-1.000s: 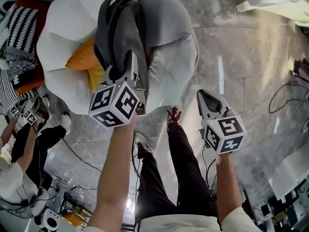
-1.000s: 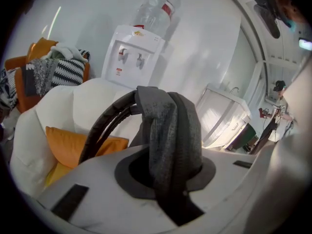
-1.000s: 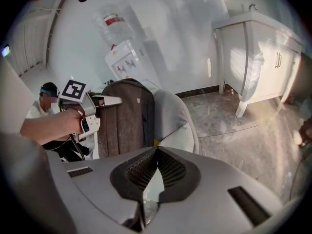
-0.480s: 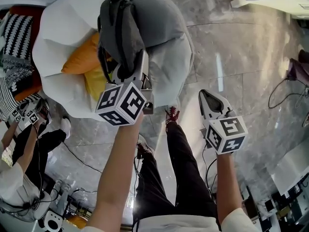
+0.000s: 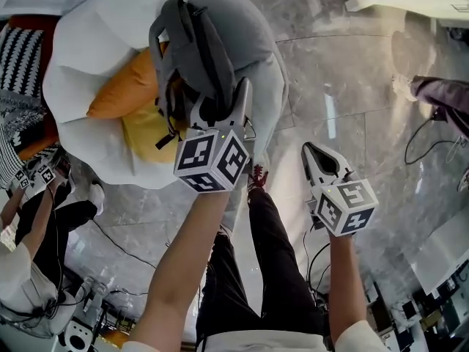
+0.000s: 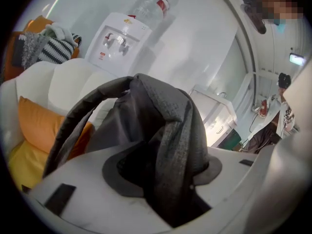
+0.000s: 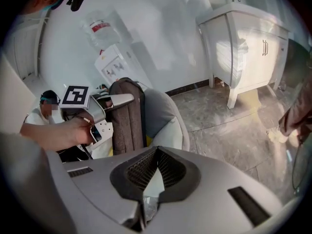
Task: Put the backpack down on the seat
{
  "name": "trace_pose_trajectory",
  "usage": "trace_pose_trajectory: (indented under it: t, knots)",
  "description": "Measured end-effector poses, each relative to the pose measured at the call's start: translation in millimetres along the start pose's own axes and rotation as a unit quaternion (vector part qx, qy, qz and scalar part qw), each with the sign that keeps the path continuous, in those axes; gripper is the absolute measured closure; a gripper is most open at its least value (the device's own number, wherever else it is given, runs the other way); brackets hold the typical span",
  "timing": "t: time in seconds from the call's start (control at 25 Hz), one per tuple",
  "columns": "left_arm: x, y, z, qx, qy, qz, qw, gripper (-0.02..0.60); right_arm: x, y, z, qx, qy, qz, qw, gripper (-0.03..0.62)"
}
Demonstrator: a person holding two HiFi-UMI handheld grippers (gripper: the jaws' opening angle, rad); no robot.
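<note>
A grey backpack (image 5: 192,57) stands upright on the white beanbag seat (image 5: 80,72), leaning against an orange cushion (image 5: 124,94) and a yellow one (image 5: 146,130). My left gripper (image 5: 220,97) is at the backpack's near side. Its jaws are opening, and a fold of grey backpack fabric (image 6: 165,130) still lies between them. My right gripper (image 5: 316,152) hangs over the marble floor to the right of the seat, shut and empty, its pads (image 7: 155,152) meeting at the tip. From the right gripper view the backpack (image 7: 127,116) rises in front of the seat (image 7: 168,118).
A water dispenser (image 6: 119,38) stands behind the seat. Striped cushions (image 5: 22,57) lie at far left. Another person (image 5: 37,226) crouches at lower left. A white cabinet (image 7: 246,43) and someone's leg (image 5: 432,90) are to the right. Cables (image 5: 432,141) lie on the floor.
My left gripper moved right and closer to the seat with the backpack, and its jaws spread wider. Someone's leg came into view at right. The right gripper barely moved.
</note>
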State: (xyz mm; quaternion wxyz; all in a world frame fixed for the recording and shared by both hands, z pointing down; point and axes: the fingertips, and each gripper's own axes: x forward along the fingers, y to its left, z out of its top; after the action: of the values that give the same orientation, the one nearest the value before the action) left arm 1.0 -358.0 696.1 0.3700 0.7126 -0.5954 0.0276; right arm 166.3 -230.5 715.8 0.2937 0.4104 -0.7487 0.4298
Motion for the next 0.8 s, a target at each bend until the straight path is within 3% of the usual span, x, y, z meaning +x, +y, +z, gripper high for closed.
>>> trace_pose_trajectory:
  t: [0.36, 0.8]
  knots:
    - [32, -18, -21, 0.011, -0.001, -0.027, 0.9996, 0.347, -4, -15, -10, -0.001, 0.015, -0.01, 1.0, 0.594]
    - [80, -35, -58, 0.098, 0.042, -0.045, 0.9932, 0.307, -6, -23, -22, -0.013, 0.031, -0.013, 0.999, 0.594]
